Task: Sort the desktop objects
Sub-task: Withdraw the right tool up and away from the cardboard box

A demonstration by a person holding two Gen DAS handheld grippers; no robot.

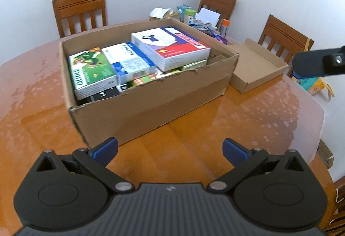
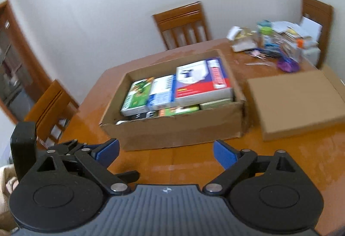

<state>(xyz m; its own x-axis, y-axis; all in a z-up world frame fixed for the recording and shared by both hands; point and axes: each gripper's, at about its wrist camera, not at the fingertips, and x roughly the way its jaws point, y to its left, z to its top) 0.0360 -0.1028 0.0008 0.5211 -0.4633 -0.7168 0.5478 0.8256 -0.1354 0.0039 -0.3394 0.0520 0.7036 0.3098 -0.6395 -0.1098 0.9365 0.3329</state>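
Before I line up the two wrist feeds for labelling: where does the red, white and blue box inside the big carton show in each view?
Left wrist view: the red, white and blue box lies just above centre, topmost at the open carton's far right end.
Right wrist view: the same box sits right of centre, again at the carton's right end.
Shared landmark: the green box at the carton's left end.

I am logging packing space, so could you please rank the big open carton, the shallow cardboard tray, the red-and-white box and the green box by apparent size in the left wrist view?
1. Big open carton
2. Shallow cardboard tray
3. Red-and-white box
4. Green box, though it looks close to the red-and-white one and lies nearer the camera, so that pair is unsure.
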